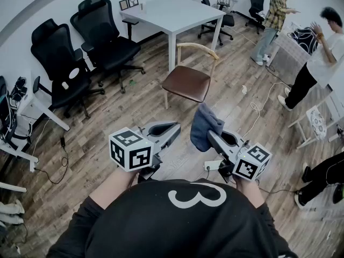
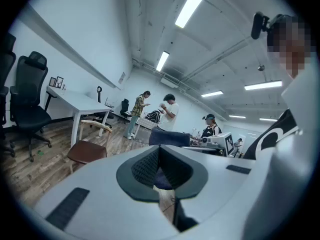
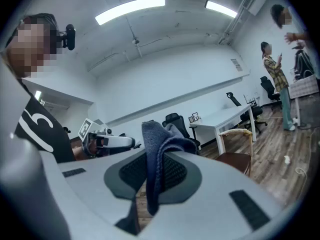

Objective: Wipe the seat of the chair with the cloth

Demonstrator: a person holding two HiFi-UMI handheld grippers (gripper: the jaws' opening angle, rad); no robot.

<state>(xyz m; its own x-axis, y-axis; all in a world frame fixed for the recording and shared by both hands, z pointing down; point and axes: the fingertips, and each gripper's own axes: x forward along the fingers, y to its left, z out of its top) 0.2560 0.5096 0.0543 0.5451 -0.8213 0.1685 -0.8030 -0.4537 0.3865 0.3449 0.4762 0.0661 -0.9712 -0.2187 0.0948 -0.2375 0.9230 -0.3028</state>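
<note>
- Cloth (image 1: 206,123) clamped in the right gripper (image 1: 213,136): jaws closed hard on a fold, blue fabric bunched up above the tips and a tail hanging below.
- Left gripper (image 1: 172,129) pressed together as well, pads meeting with nothing between them, held out front beside the right one.
- Chair (image 1: 189,63) well ahead on the wooden floor, near the corner of the white table (image 1: 172,12). Brown seat (image 1: 187,83) bare, nothing touching it.
- Looks like the carry-over step to me. No wiping under way, with the cloth up in the air and well apart from the seat.
- Next move, just guessing: walk in closer and bring the right gripper down over the seat. Then lay the loose bunch of fabric flat on it before any sweeping.
- Needs the soft part on the seat rather than the hard jaw tips, so probably a tilt of the gripper on the way down.
- Worth minding the curved wooden backrest (image 1: 198,49) on the far side, plus the white cable (image 1: 259,105) on the floor just right of the chair.
- Two people (image 1: 322,47) off to the right, well clear of the chair, so no obstacle there.
</note>
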